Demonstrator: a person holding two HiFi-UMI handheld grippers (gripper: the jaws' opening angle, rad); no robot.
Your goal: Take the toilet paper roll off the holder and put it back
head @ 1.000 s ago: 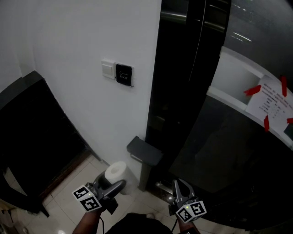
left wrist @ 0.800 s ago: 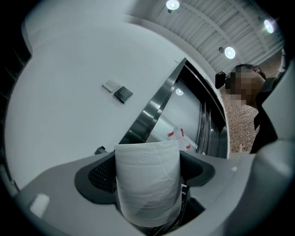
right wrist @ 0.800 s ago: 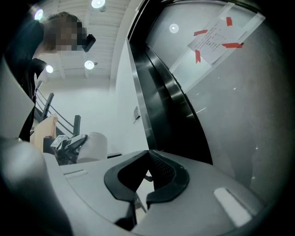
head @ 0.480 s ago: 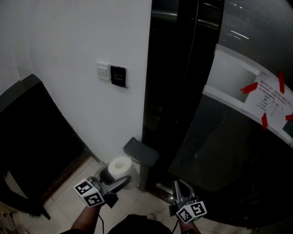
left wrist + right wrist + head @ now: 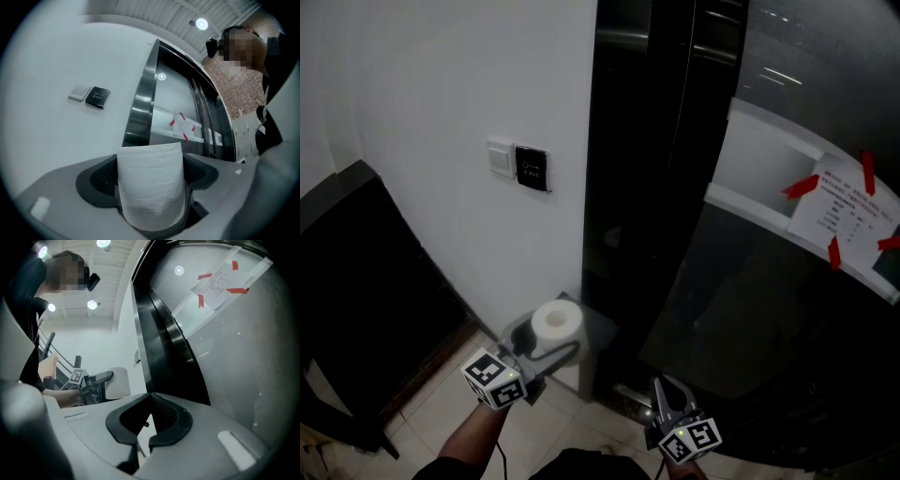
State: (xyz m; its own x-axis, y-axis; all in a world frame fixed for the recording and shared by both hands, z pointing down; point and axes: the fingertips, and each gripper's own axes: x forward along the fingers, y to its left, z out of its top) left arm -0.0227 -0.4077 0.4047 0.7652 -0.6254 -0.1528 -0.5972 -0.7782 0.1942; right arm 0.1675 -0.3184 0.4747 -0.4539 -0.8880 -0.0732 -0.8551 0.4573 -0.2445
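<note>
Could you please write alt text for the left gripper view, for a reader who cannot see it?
The left gripper holds a white toilet paper roll clamped between its dark jaws at lower centre. Behind it, a white wall bears a white switch and a black panel; to the right is a paper notice taped in red.

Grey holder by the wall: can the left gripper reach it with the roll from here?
Probably yes: the left gripper holds the roll right by the holder, nothing between them.
</note>
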